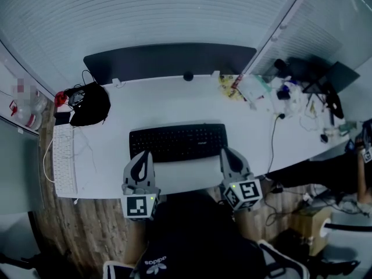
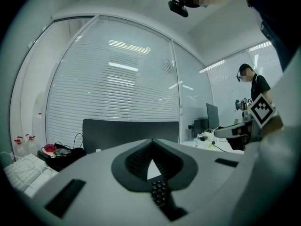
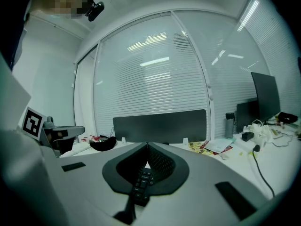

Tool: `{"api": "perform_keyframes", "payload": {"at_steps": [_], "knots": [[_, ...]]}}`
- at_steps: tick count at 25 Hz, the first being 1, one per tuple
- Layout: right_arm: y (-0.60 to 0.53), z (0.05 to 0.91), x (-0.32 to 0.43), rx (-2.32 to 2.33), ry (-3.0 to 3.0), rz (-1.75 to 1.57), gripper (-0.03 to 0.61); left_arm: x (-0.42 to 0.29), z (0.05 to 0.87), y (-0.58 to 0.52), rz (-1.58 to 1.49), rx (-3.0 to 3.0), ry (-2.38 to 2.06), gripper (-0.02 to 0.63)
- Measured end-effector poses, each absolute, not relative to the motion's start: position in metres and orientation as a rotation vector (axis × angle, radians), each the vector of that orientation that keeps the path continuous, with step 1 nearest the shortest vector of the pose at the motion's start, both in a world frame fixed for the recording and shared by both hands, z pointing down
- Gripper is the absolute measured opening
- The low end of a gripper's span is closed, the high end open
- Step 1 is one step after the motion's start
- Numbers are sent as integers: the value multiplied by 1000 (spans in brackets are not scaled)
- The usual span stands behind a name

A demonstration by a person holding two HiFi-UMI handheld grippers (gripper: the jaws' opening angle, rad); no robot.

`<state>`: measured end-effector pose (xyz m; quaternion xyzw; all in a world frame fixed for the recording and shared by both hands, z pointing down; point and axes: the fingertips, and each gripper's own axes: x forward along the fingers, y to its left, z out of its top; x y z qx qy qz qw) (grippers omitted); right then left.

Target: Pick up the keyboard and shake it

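- Keyboard (image 1: 178, 142), black, lies flat on the white desk (image 1: 174, 100), its long side towards me.
- My left gripper (image 1: 141, 157) is at the keyboard's near left corner, jaws closed tip to tip with nothing between them.
- My right gripper (image 1: 227, 153) is at the near right corner, jaws likewise pressed together and empty.
- Through the gap behind each pair of tips I see black keys.

Both grippers closed, side by side

The left gripper (image 1: 143, 154) and the right gripper (image 1: 225, 151) are held low, level with each other and well apart. Both point forward, each with its jaws meeting at the tips.
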<state>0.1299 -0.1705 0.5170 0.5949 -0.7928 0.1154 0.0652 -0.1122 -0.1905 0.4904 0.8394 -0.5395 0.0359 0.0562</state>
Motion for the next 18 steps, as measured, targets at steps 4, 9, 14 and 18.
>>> {"api": "perform_keyframes", "payload": {"at_steps": [4, 9, 14, 18], "knots": [[-176, 524, 132, 1808, -2386, 372, 3, -116, 495, -195, 128, 2548, -1645, 3], [-186, 528, 140, 1794, -2375, 378, 3, -112, 498, -200, 139, 2518, -1653, 3], [-199, 517, 147, 1768, -2408, 354, 4, -105, 490, -208, 146, 2519, -1694, 3], [-208, 510, 154, 1774, -2441, 325, 3, -103, 480, -215, 138, 2514, -1742, 5]]}}
